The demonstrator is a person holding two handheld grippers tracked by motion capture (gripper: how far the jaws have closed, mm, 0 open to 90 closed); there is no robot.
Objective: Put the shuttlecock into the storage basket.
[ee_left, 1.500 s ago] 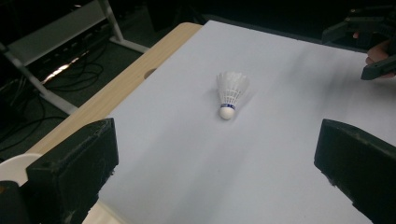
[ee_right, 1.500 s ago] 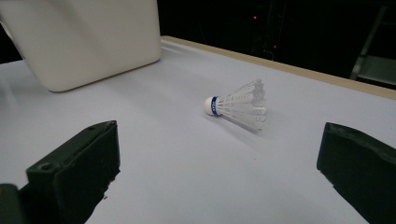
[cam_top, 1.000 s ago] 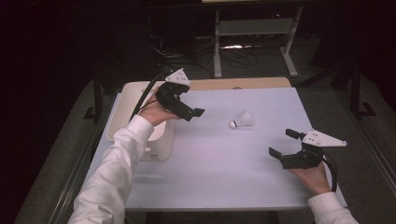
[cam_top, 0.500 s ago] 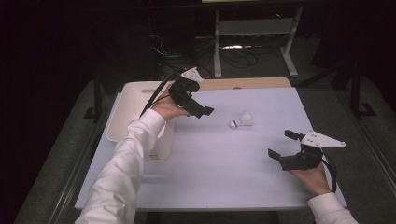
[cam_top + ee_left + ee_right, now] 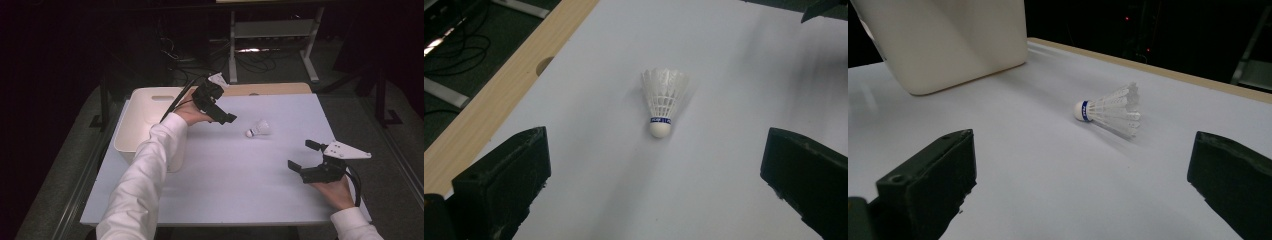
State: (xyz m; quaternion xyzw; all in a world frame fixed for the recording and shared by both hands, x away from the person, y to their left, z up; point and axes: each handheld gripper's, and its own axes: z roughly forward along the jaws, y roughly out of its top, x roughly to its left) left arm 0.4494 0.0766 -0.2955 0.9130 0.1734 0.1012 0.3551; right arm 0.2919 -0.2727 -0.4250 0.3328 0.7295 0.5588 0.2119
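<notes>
A white feather shuttlecock with a blue band lies on its side on the white table, right of centre toward the back. My left gripper hovers just left of it, open, its jaws pointing at it. Through the left gripper view the shuttlecock sits ahead between the wide-apart jaws, cork end nearest. My right gripper rests at the table's front right, open and empty. Its own view has the shuttlecock farther off, cork to the left.
A cream plastic bin stands at the table's left side, behind my left sleeve. The bin's wall rises at the upper left of the right gripper view. A wooden strip runs along the far edge. Dark floor with cables and a metal rack lies beyond.
My left gripper has travelled right and away from the bin, closing in on the shuttlecock. The right gripper and the shuttlecock have stayed put.
</notes>
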